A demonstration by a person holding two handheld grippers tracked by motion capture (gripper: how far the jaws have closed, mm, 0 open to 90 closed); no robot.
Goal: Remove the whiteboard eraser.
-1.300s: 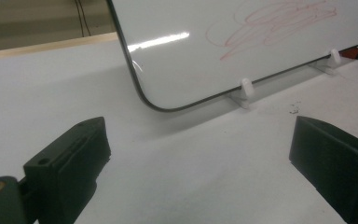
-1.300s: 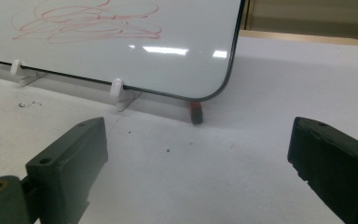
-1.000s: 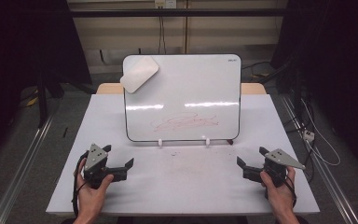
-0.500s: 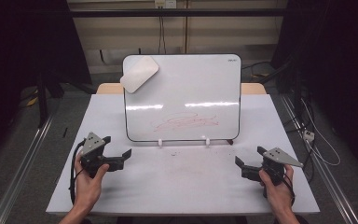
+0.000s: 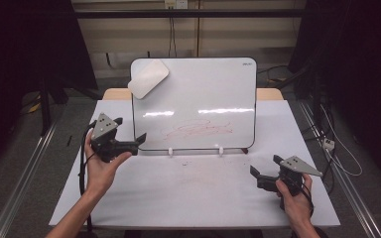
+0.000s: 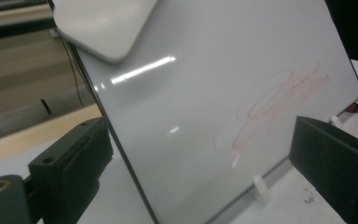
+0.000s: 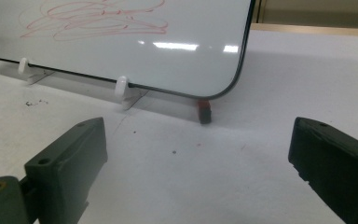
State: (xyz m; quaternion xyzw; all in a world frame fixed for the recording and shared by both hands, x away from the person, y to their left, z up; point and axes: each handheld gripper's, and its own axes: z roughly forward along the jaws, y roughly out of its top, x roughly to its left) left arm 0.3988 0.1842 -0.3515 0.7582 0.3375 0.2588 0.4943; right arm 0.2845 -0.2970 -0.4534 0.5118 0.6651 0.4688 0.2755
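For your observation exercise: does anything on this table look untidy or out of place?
The eraser sits askew over the whiteboard's top left corner, a red scribble remains low on the board, and dark specks dot the table.

Left gripper (image 5: 138, 139) has risen toward whiteboard (image 5: 198, 94).

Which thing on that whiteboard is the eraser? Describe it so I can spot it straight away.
Find the upright whiteboard at the middle of the white table. At its top left corner a flat, pale eraser with rounded corners sits tilted, overhanging the edge. Unlike the red scribble low on the board, it is a solid raised pad, not ink.
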